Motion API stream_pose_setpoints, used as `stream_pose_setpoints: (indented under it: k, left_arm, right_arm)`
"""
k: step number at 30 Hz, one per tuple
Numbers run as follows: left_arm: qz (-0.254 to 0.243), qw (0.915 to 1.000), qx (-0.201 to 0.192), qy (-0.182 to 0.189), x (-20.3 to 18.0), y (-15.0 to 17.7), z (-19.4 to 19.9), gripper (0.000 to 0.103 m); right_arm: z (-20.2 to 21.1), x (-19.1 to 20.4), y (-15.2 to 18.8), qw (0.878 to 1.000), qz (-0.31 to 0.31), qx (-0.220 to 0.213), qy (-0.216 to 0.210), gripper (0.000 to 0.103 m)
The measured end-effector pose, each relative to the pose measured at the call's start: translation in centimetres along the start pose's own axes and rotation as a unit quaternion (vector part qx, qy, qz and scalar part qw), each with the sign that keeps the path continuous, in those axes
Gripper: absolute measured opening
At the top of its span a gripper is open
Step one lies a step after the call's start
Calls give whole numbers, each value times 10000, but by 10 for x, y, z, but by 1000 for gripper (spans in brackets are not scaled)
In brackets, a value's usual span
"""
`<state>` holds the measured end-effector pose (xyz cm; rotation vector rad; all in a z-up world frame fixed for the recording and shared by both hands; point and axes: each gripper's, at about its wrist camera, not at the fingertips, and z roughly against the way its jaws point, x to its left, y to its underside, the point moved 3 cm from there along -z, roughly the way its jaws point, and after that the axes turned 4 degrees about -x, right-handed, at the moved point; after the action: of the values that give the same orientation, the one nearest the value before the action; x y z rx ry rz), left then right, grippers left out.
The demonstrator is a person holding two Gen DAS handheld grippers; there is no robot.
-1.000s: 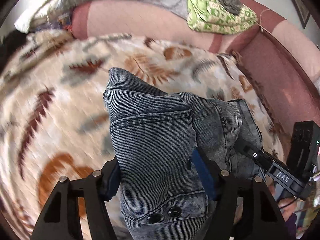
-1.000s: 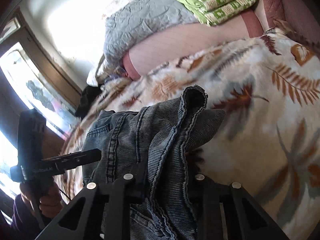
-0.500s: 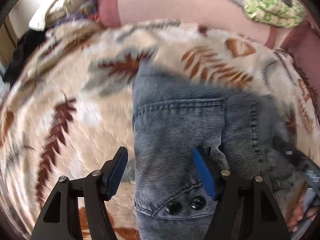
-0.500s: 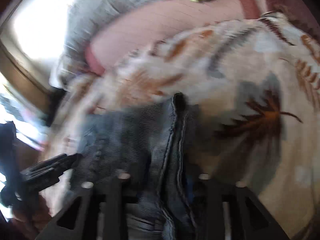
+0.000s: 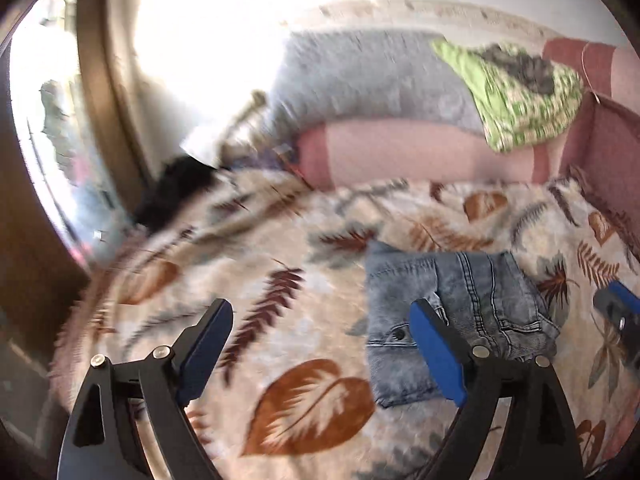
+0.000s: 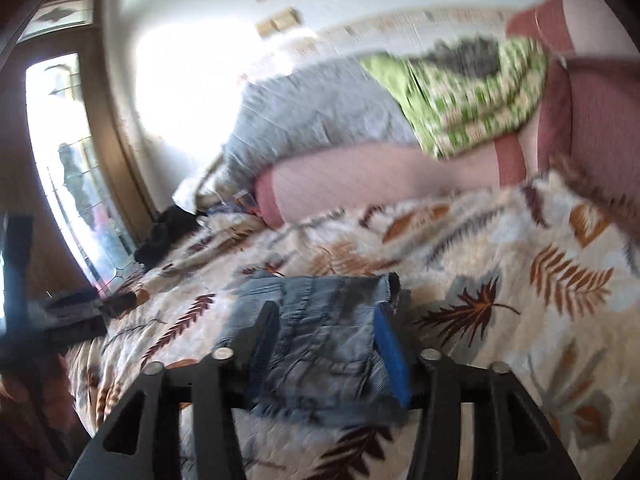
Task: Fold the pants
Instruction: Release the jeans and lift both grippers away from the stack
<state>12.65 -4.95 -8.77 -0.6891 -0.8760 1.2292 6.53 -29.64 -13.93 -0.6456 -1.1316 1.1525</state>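
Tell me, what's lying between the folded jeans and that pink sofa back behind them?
Only bare leaf-print blanket lies between the folded jeans and the pink sofa back, in both wrist views.

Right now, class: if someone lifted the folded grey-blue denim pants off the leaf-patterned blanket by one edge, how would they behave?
The folded grey-blue denim pants would probably sag and unfold: soft, loosely stacked layers. Likely fairly heavy for their size: thick cloth, several folds. On the fuzzy leaf-patterned blanket, a push would probably bunch them, not slide them.

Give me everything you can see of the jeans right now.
The jeans are grey-blue washed denim, folded into a compact, roughly rectangular bundle lying flat on the leaf-print blanket. Seams, a pocket edge and one dark button show on top. Nothing grips them: the left gripper hangs beside them and the right gripper frames them, both opening.
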Motion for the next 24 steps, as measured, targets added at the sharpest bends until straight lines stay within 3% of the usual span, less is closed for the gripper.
stream_pose_setpoints:
  k: [4, 9, 13, 24]
  left_arm:
    - [155, 9996, -192, -164, 13, -1, 41, 90]
    - [264, 9980, -488, -292, 20, 1, 82, 90]
    - [266, 9976, -542, -329, 23, 5, 99, 90]
    - [387, 9968, -577, -403, 22, 6, 104, 90]
  right_arm:
    - [45, 29, 15, 9980, 471, -404, 85, 61]
    - [71, 42, 36, 9969, 516, -561, 173, 64]
    - [76, 52, 36, 9935, 823, -729, 279, 65]
    - [63, 48, 35, 9949, 670, -691, 298, 68]
